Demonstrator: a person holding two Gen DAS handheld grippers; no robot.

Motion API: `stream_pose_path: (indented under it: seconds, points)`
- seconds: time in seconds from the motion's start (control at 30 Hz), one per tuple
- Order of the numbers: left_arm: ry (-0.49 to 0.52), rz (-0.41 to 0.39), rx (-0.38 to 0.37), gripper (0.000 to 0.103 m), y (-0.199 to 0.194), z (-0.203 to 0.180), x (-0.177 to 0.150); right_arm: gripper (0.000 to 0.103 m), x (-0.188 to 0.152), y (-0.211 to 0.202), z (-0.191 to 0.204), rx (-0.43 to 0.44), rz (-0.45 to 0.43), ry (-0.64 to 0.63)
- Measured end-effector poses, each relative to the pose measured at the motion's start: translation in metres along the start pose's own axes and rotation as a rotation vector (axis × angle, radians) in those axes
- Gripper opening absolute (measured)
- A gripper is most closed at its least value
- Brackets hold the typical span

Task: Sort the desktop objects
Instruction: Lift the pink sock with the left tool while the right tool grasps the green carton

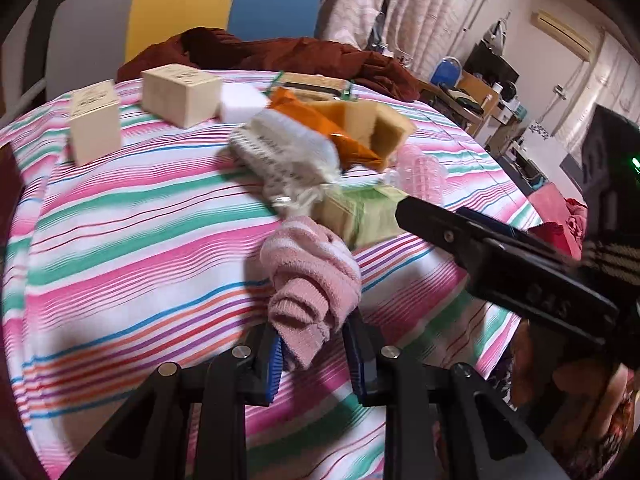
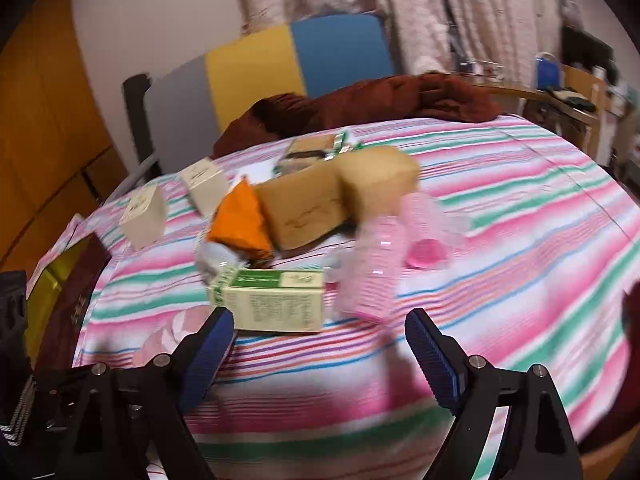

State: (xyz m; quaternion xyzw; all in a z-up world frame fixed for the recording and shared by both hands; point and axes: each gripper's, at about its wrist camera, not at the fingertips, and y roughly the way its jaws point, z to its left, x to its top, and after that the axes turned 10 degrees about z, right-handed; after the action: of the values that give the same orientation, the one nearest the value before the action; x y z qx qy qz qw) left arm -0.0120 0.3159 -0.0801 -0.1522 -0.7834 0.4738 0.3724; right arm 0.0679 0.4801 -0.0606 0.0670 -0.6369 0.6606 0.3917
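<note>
My left gripper [image 1: 316, 344] is shut on a pink knitted sock [image 1: 310, 280], which bunches up between its blue pads above the striped cloth. A black finger of my right gripper [image 1: 480, 248] reaches in from the right, its tip at the green and cream box [image 1: 360, 212]. In the right wrist view my right gripper [image 2: 320, 340] is open, its blue pads wide apart just short of the green box [image 2: 276, 300] and the pink clear bottle [image 2: 376, 264]. The pink sock [image 2: 168, 336] shows beside the left finger.
A pile lies mid-table: a white brush [image 1: 284, 148], an orange packet [image 1: 324, 124], tan sponges [image 1: 380, 124], a white block [image 1: 242, 102]. Two cream boxes [image 1: 96, 120] stand at the far left. A dark red garment [image 1: 280, 56] lies behind. The table [image 1: 120, 220] has a striped cloth.
</note>
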Motion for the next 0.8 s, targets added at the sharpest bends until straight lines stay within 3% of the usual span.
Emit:
stream_pose_path:
  seconds: [0.33,0.47,0.6,0.8]
  points:
    - [-0.06,-0.037,0.063,0.026,-0.019,0.028,-0.017,0.089,0.011,0.025,0.033,0.012,0.072,-0.109]
    - [-0.062,-0.041,0.052,0.026,-0.019,0.031,-0.02,0.088,0.005,0.036,0.028,0.003,0.111,-0.067]
    - [-0.062,-0.048,0.043,0.03,-0.019,0.033,-0.021,0.075,0.001,0.04,0.022,0.001,0.118,-0.031]
    - [-0.07,-0.059,0.046,0.03,-0.023,0.032,-0.025,0.075,-0.004,0.034,0.018,0.035,0.108,0.012]
